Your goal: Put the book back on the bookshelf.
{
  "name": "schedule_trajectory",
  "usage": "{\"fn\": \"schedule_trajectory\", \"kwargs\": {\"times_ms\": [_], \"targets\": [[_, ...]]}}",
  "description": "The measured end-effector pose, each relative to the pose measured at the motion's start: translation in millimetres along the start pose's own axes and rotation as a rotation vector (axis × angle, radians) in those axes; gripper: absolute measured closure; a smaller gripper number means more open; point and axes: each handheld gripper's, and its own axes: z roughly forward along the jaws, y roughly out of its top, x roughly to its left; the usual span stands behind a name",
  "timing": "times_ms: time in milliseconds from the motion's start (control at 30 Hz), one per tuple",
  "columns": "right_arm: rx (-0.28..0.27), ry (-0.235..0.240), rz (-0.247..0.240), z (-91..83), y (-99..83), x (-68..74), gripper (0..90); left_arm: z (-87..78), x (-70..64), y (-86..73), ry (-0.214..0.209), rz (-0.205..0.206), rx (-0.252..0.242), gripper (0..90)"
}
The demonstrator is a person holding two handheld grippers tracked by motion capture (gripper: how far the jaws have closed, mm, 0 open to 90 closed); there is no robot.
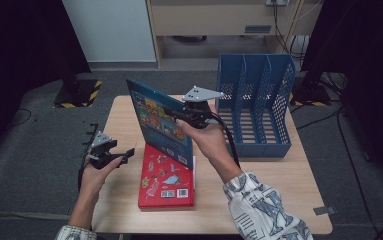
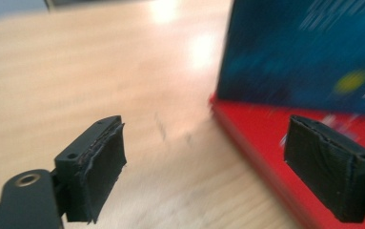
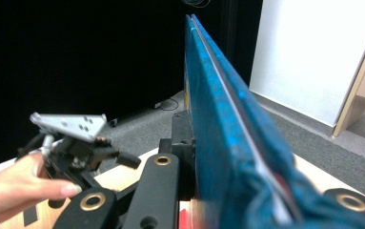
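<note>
A thin blue picture book (image 1: 161, 122) stands tilted on its lower edge over the table's middle, and my right gripper (image 1: 181, 116) is shut on its right edge. In the right gripper view the blue book (image 3: 223, 119) runs edge-on between the jaws. Under it a red book (image 1: 166, 179) lies flat on the wooden table (image 1: 259, 185). My left gripper (image 1: 126, 154) hovers open at the table's left edge, left of the red book, with nothing between its jaws. In the left gripper view my left gripper (image 2: 204, 174) faces the red book (image 2: 266, 143) and the blue book (image 2: 304, 52).
A blue three-slot file rack (image 1: 256, 102) stands at the table's back right, right of my right hand. Dark stands and cables sit on the grey carpet around the table. In the right gripper view the person's other hand holds the left gripper (image 3: 75, 143).
</note>
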Motion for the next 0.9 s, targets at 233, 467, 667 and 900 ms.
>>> {"fn": "schedule_trajectory", "kwargs": {"times_ms": [233,467,667,900], "targets": [[-0.016,-0.017,0.027,-3.5,4.7,-5.7,82.1,10.6,11.6,-20.9,0.016,-0.045,0.093,11.2],[-0.023,-0.040,0.043,-9.9,8.5,-9.5,82.1,12.5,14.8,-31.2,0.037,-0.004,0.142,10.2],[-0.019,-0.051,0.050,-14.4,12.2,-13.1,82.1,14.5,15.8,-33.6,0.070,0.005,0.180,9.8],[-0.021,-0.065,0.046,-17.2,18.4,-13.6,82.1,17.0,18.1,-38.7,0.094,0.004,0.233,9.7]]}}
